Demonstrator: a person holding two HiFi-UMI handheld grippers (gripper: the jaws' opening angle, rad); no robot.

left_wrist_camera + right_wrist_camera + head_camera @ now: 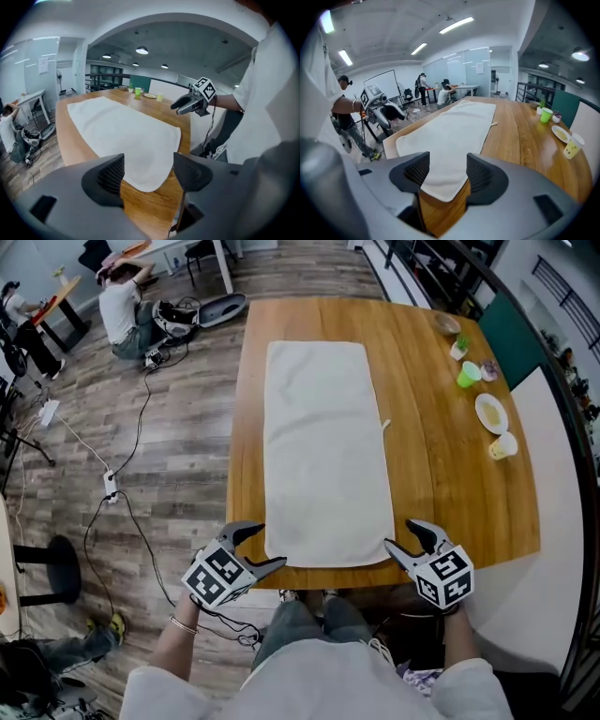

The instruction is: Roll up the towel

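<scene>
The towel [323,456] lay flat along the table [441,474]; our left gripper [270,547] and right gripper [401,535] hung open at its near corners (nothing pinched). We judged both should grip evenly, then roll straight.

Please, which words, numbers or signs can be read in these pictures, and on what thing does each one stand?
No text can be read.
Left cube, right cube: only black-and-white square markers, no letters.
Paper sheet: too blurred to read.

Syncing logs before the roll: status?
Left gripper, right gripper open, nothing gripped. Towel flat, unrolled. Cups and plate far right, not in the way.
</scene>
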